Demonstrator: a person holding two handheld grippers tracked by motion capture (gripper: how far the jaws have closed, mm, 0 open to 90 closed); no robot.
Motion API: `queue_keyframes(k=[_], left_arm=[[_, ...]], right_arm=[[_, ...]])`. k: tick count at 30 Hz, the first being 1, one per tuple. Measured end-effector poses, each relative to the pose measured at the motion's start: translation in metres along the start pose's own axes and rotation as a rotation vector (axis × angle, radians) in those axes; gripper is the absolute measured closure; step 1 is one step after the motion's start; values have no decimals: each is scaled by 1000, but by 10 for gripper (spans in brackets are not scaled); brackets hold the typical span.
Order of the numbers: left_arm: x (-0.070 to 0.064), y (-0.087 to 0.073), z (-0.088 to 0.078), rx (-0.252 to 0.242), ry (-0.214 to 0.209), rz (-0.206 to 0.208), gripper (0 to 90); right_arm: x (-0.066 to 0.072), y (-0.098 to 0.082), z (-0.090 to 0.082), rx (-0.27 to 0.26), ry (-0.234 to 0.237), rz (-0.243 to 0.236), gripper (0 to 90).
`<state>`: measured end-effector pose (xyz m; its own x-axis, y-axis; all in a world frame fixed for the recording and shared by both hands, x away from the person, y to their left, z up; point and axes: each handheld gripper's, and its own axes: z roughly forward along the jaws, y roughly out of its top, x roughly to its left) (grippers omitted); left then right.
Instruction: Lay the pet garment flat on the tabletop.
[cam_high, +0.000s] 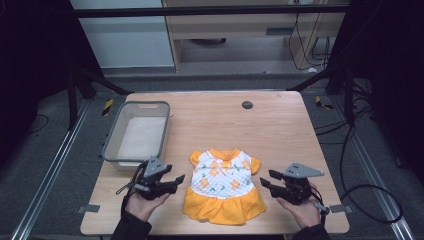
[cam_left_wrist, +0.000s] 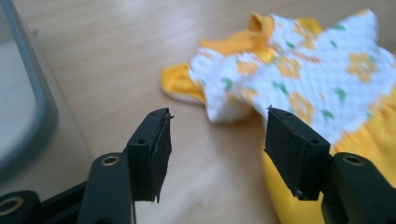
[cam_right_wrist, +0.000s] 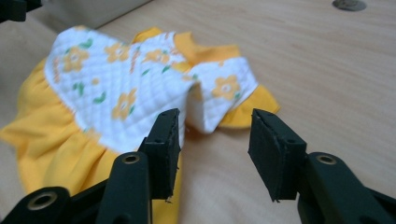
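The desk (cam_high: 280, 125) fills the middle of the high view, with a grey bin (cam_high: 136, 131) at its left side. A small dress (cam_high: 223, 186) lies flat at the lower centre, collar away from the person, yellow skirt nearest the bottom edge, so its long axis runs up the frame. The left tongs (cam_high: 175, 181) and right tongs (cam_high: 266, 181) flank it, about equally near, each pointing inward toward a side of it. Both tongs are spread and hold nothing. A dark round disc (cam_high: 247, 104) sits in the upper centre.
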<state>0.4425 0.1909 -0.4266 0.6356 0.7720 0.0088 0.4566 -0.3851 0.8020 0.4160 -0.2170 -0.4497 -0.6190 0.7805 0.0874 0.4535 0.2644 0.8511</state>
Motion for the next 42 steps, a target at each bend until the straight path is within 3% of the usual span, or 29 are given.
queue_keyframes(k=[3,9,15,18,20,23,29,34,38,42], left_arm=[[7,19,21,-1,56,17,400],[17,34,61,39,88,23,402],[23,31,100,91,74,-32,421],[23,26,114,137,86,-3,444],[23,23,121,163,82,-11,461],[25,18,127,169,85,-34,478],[24,11,129,152,62,-63,557],[19,12,130,159,41,-77,740],[18,14,130,170,30,-97,860],[19,13,129,165,31,-96,878]], right_arm=[[-8,11,14,-19,-23,13,480],[-24,23,44,-12,-58,31,498],[-41,21,74,40,-72,74,530],[-45,16,86,76,-71,68,543],[-44,13,92,100,-73,69,559],[-42,10,98,133,-72,42,594],[-39,4,103,175,-78,37,711],[-35,5,104,188,-62,49,841],[-36,7,103,191,-58,60,859],[-36,10,99,163,-58,65,860]])
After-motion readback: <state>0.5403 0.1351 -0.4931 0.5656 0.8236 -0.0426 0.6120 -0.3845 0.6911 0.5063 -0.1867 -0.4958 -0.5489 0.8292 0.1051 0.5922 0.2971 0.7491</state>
